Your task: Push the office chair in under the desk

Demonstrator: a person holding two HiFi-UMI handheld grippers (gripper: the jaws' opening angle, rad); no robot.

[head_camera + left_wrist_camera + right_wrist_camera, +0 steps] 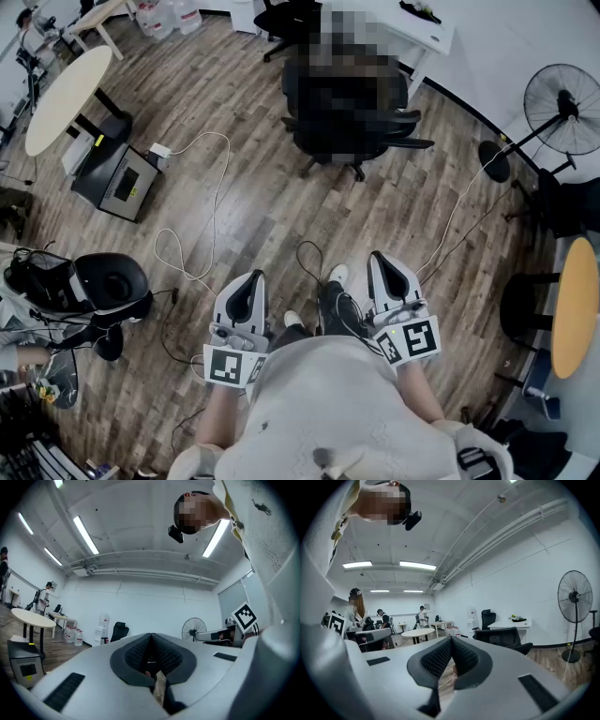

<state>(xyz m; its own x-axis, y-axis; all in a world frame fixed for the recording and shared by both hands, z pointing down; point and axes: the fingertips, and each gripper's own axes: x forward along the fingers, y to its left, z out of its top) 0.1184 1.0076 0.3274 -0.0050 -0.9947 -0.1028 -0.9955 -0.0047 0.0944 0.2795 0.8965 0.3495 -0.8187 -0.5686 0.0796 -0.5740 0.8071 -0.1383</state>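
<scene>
Before the office chair, loose cables cross the floor.

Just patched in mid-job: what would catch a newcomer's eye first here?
The black office chair stands ahead, top centre of the head view, not tucked under the white desk behind it. Low in that view the left tongs and right tongs are both shut and empty, apart from the chair. A pedestal fan stands at right; a white cable loops across the floor.
</scene>
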